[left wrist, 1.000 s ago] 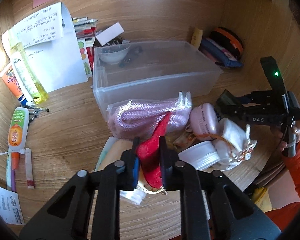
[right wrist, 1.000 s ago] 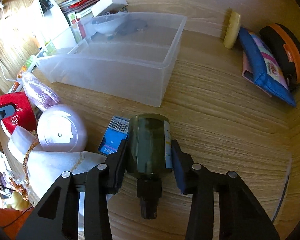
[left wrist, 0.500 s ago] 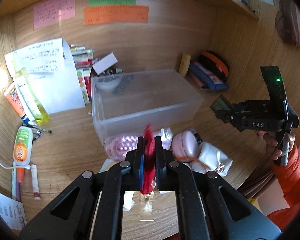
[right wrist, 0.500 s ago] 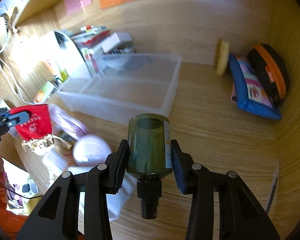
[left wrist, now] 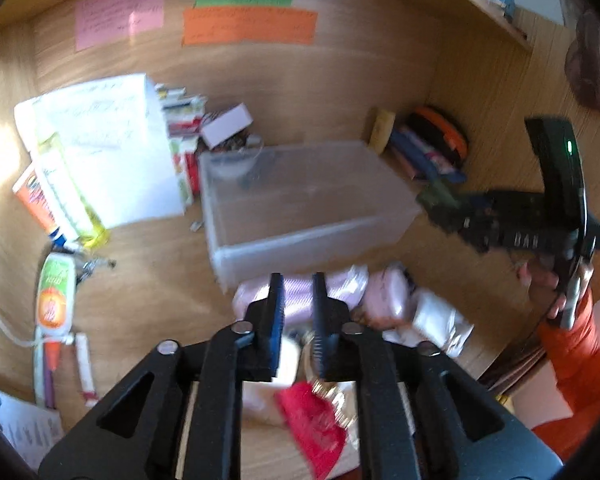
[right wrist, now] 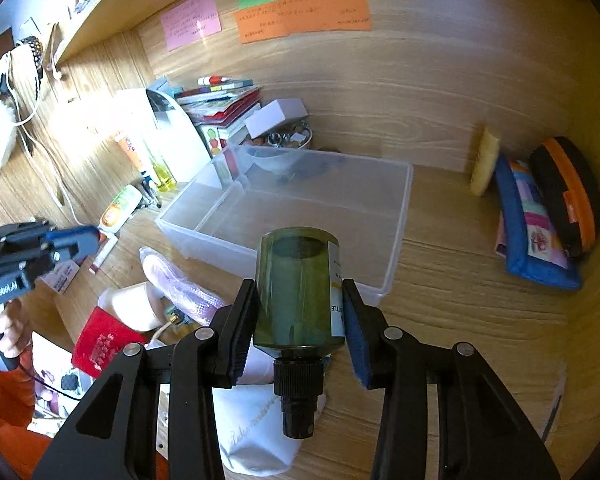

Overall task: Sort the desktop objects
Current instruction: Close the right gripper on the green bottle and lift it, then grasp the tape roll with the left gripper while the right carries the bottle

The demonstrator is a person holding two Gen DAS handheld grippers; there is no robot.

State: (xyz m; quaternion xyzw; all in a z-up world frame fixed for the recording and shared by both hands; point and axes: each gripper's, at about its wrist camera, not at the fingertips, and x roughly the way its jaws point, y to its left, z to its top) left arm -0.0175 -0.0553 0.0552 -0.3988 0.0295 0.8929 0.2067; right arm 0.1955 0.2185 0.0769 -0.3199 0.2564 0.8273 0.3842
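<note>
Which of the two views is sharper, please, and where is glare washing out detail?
The left wrist view is motion-blurred: the clear bin and red pouch smear, and sunlight bleaches the white paper. The right wrist view is crisp on the green bottle, with glare over the white stand at left.

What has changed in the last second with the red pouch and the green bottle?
The left gripper has let go of the red pouch, which it held a second ago; its jaws are now open, and the pouch lies below them by the white items. The right gripper remains closed on the green bottle, raised higher. The clear bin has not moved.
</note>
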